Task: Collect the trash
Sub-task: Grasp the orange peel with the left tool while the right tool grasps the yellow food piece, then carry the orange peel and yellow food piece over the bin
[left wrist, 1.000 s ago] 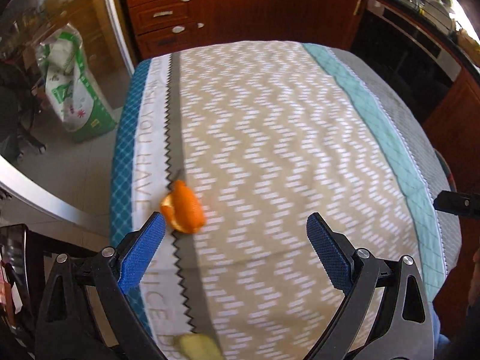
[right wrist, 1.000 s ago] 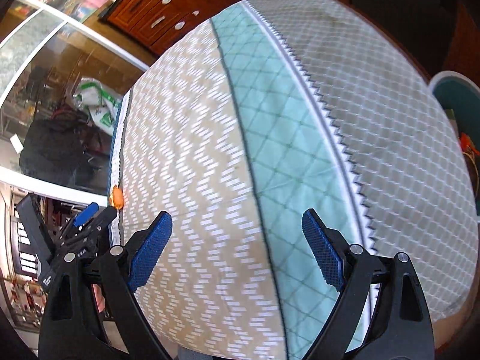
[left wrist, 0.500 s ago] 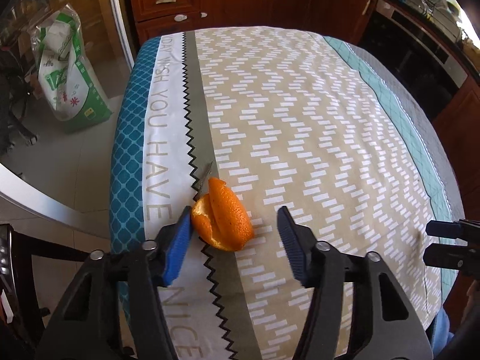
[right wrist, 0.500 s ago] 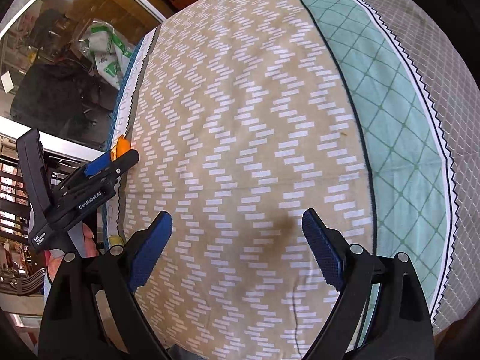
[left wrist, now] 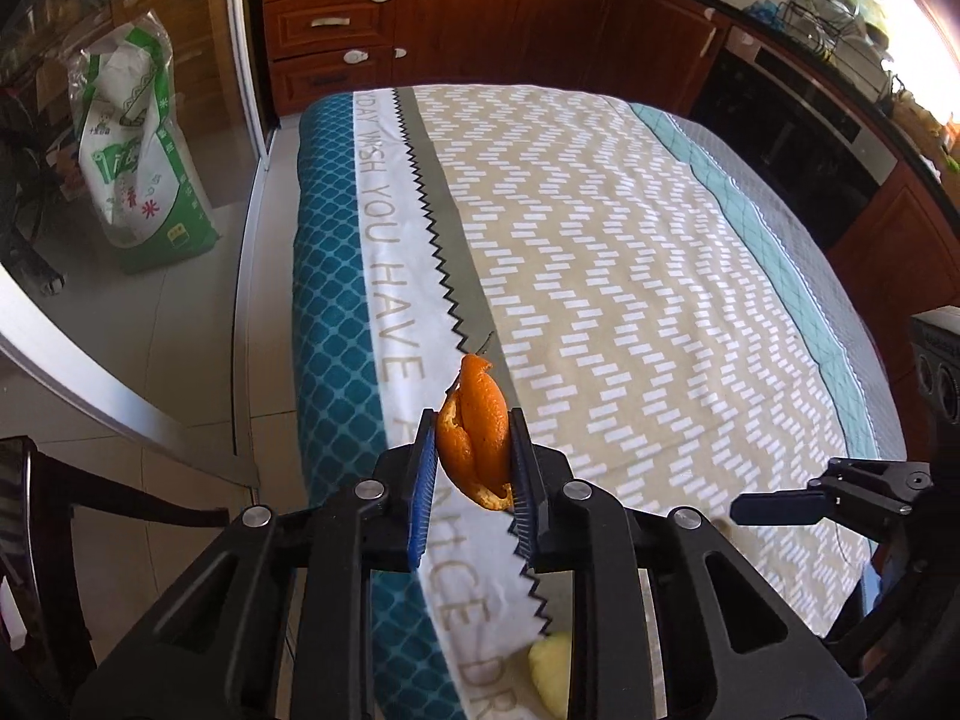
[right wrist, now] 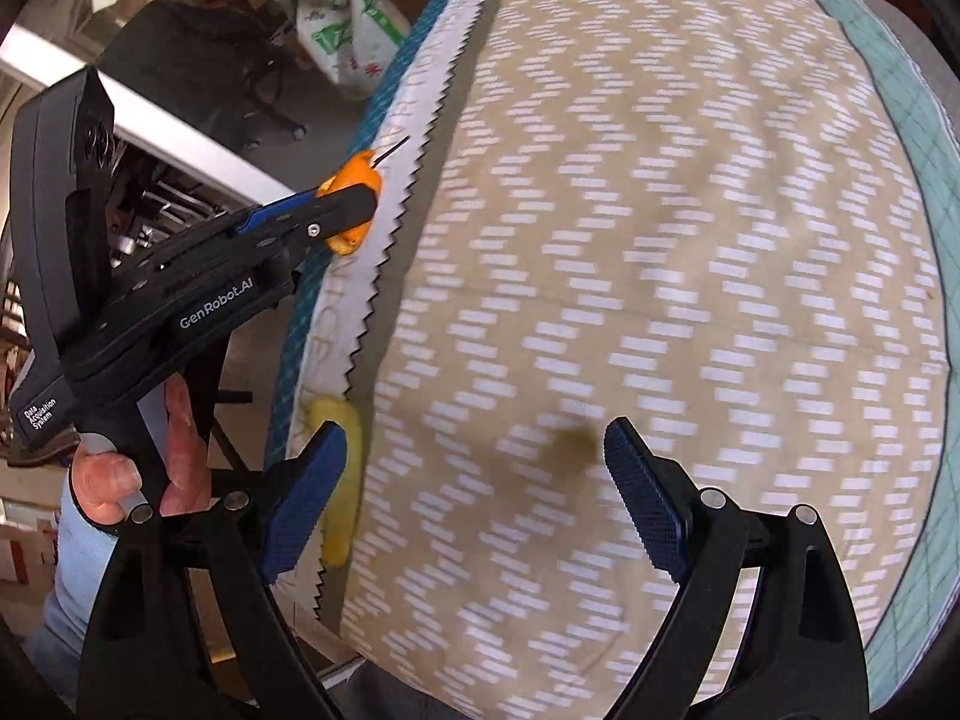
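Kitchen table under a beige zigzag-print cloth fills your view. Nearest you, a pale yellow peel scrap lies by the cloth's edge, just beside your right gripper, whose fingers gape wide and empty, likely lining up for it. Farther along, your left gripper has just been closing and now pinches the curled orange peel, presumably ready to carry it off.

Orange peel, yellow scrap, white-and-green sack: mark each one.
orange peel (left wrist: pixel 474 420): left wrist view, middle of its outer skin between the pads.
yellow scrap (right wrist: pixel 342 480): right wrist view, its middle on the tablecloth.
white-and-green sack (left wrist: pixel 141 162): left wrist view, its printed front.
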`<state>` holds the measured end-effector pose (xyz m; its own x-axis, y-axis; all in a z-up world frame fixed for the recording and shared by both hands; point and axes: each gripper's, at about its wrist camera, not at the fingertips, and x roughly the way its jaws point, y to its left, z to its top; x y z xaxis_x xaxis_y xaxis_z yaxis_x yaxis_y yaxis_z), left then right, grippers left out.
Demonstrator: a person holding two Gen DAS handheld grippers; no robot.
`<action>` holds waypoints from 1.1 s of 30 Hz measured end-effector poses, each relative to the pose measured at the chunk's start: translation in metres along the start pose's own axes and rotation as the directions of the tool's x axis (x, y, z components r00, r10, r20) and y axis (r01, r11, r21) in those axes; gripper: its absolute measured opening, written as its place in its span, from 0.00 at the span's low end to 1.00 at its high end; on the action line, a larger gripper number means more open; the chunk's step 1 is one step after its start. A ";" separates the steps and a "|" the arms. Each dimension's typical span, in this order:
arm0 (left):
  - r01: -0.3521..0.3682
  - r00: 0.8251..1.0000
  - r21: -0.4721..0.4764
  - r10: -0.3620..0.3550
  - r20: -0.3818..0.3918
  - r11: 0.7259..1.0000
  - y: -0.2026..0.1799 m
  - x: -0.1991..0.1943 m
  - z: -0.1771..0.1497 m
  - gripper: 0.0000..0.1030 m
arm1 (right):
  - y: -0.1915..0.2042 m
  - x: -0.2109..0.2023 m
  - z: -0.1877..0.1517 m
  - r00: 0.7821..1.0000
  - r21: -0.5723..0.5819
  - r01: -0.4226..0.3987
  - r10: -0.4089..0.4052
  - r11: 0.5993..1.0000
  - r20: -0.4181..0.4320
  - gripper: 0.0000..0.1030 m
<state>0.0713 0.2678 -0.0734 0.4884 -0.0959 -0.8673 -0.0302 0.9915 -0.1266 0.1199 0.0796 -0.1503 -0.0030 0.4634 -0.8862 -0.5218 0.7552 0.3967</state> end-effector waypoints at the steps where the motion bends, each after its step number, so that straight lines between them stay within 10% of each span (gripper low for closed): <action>1: 0.001 1.000 0.002 -0.001 0.005 1.000 0.003 -0.006 -0.005 0.23 | 0.010 0.004 0.000 1.000 -0.030 0.001 -0.001 1.000 0.000 0.80; 14: 0.046 0.998 0.011 -0.046 0.039 0.999 0.032 -0.052 -0.060 0.23 | 0.090 0.047 -0.004 0.985 -0.249 0.174 -0.167 0.953 0.052 0.58; 19: 0.070 0.997 -0.018 -0.069 0.042 0.997 0.037 -0.050 -0.058 0.23 | 0.098 0.057 -0.010 0.952 -0.358 0.304 -0.272 0.883 0.137 0.33; 33: 0.175 0.984 0.149 -0.180 0.015 0.973 -0.048 -0.028 -0.023 0.23 | -0.019 -0.036 -0.025 0.954 -0.041 0.261 -0.251 0.964 0.162 0.24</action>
<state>0.0387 0.2203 -0.0543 0.4987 -0.2710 -0.8233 0.1866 0.9611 -0.2034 0.1087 0.0370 -0.1321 0.2668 0.3275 -0.9064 -0.5393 0.8302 0.1412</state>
